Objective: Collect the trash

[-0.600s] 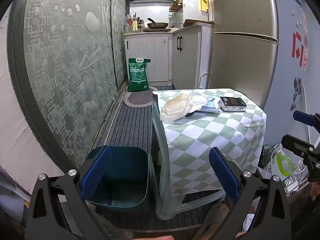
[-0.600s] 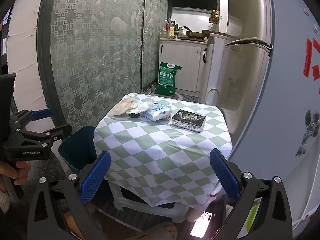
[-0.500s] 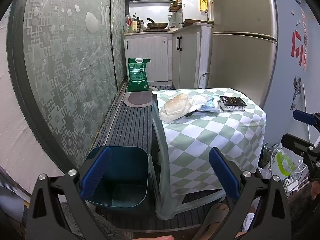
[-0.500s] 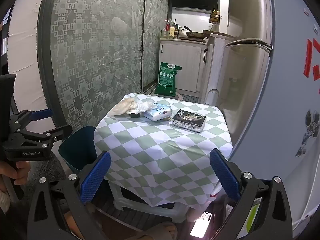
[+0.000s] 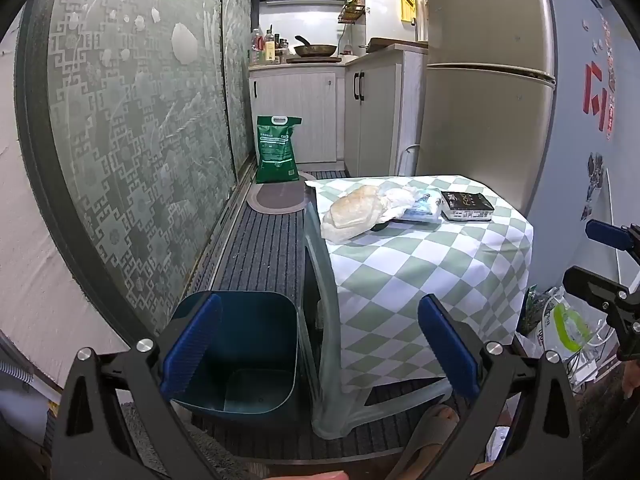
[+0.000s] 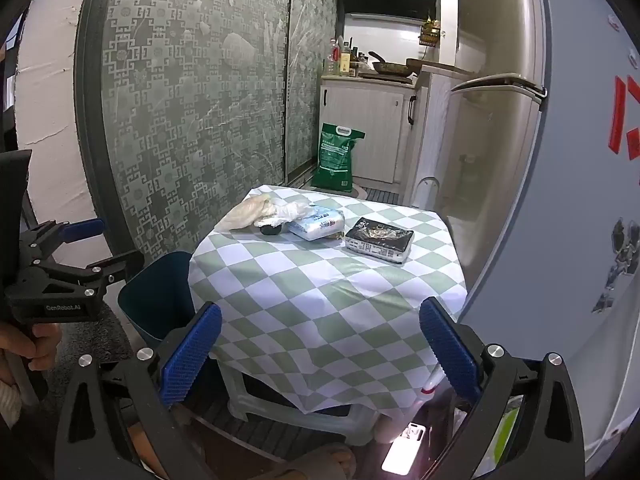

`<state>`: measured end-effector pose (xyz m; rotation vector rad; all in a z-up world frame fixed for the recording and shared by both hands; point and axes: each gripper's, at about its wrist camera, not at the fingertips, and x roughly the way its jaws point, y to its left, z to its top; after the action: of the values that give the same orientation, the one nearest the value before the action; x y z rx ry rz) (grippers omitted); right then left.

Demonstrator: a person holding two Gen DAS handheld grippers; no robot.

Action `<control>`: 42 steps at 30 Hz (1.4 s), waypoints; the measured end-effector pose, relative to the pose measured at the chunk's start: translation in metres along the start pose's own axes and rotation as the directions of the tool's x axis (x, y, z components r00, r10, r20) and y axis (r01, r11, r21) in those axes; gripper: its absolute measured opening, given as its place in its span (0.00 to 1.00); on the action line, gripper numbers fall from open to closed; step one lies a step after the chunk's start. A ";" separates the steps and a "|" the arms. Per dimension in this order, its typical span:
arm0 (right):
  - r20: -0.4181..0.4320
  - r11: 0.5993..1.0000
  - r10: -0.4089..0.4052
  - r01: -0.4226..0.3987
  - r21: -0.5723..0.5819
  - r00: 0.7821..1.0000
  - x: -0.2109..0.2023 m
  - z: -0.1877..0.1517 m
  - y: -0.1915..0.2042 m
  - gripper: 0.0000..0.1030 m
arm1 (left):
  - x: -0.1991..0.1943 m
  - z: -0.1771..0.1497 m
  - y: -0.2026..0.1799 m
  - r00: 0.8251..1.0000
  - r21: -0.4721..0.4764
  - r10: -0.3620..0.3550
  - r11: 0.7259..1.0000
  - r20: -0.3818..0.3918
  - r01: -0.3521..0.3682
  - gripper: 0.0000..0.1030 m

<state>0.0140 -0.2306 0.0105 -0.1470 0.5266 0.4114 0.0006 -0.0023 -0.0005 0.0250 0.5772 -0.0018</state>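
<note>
The trash is piled at the far end of the surface [image 6: 320,292]: a crumpled plastic bag [image 6: 260,213], a tissue pack [image 6: 318,226] and a black packet [image 6: 379,239]. The right gripper [image 6: 320,354] is held wide apart and empty, straight in front of the pile. The left gripper [image 5: 319,352], also wide apart and empty, is held over the bin [image 5: 240,350], so the right one seems nearer.

"GenRobot.AI" on left claw [image 6: 104,252] body; other labels too small to read
</note>
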 end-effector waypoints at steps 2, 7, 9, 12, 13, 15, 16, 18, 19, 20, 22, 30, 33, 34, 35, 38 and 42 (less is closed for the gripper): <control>0.000 1.000 -0.001 0.001 -0.001 1.000 0.001 0.000 0.001 0.97 | 0.000 0.000 0.000 1.000 -0.001 -0.002 1.000 0.000 0.002 0.97; -0.002 1.000 0.000 0.000 -0.002 1.000 0.001 -0.001 0.001 0.97 | -0.001 -0.001 0.001 1.000 0.000 -0.004 1.000 0.000 0.004 0.97; -0.002 1.000 0.000 0.000 -0.001 1.000 0.001 -0.001 0.001 0.97 | -0.001 -0.001 -0.001 1.000 0.005 -0.004 1.000 0.001 0.004 0.97; -0.003 1.000 -0.001 0.001 -0.002 1.000 0.001 -0.001 0.001 0.97 | -0.002 -0.001 -0.001 1.000 0.006 -0.003 1.000 0.001 0.003 0.97; -0.002 1.000 0.000 0.000 0.001 1.000 0.001 -0.002 0.001 0.97 | -0.002 -0.001 0.000 1.000 0.005 -0.005 1.000 0.001 0.005 0.97; -0.001 1.000 0.006 -0.006 0.010 1.000 0.001 -0.002 0.001 0.97 | -0.002 -0.001 0.000 1.000 0.002 -0.006 1.000 0.001 0.006 0.97; 0.001 1.000 0.008 -0.008 0.016 1.000 0.000 -0.001 0.000 0.97 | -0.002 -0.002 0.000 1.000 -0.001 -0.008 1.000 0.001 0.008 0.97; -0.005 1.000 0.006 -0.006 0.030 1.000 0.002 -0.002 0.001 0.97 | -0.001 -0.002 -0.001 1.000 0.002 -0.009 1.000 -0.004 0.009 0.97; -0.008 0.999 0.002 -0.001 0.032 1.000 -0.001 0.000 -0.001 0.97 | -0.001 -0.002 -0.002 1.000 0.005 -0.008 1.000 -0.004 0.008 0.97; -0.006 1.000 -0.004 0.004 0.029 1.000 -0.003 0.001 0.000 0.97 | -0.001 -0.002 -0.001 1.000 0.003 -0.008 1.000 -0.002 0.008 0.97; 0.002 0.999 -0.014 0.014 0.030 1.000 -0.008 0.004 0.002 0.97 | -0.001 -0.001 0.000 1.000 -0.001 -0.011 1.000 -0.004 0.011 0.97; -0.050 0.999 0.011 -0.009 0.041 0.999 -0.008 0.013 0.008 0.97 | 0.001 0.011 0.011 0.999 -0.017 -0.032 0.999 -0.043 0.031 0.97; -0.062 0.997 0.021 -0.017 0.077 0.998 -0.007 0.015 0.005 0.97 | 0.003 0.013 0.015 0.998 -0.019 -0.032 0.999 -0.050 0.031 0.97; -0.063 0.997 0.021 -0.016 0.080 0.998 -0.007 0.016 0.004 0.97 | 0.004 0.014 0.016 0.998 -0.020 -0.035 0.999 -0.055 0.034 0.97; -0.062 0.996 0.018 -0.013 0.083 0.998 -0.007 0.017 0.003 0.97 | 0.005 0.015 0.017 0.998 -0.021 -0.036 0.999 -0.059 0.035 0.97; -0.059 0.996 0.022 -0.017 0.089 0.998 -0.006 0.021 0.002 0.97 | 0.008 0.018 0.017 0.997 -0.011 -0.039 0.999 -0.070 0.038 0.97; -0.063 0.996 0.032 -0.027 0.084 0.997 -0.001 0.023 0.003 0.97 | 0.013 0.023 0.019 0.996 -0.008 -0.039 0.999 -0.079 0.039 0.97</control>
<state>0.0224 -0.2226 0.0303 -0.0731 0.6091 0.4138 0.0238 0.0162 0.0121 0.0077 0.6564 -0.0373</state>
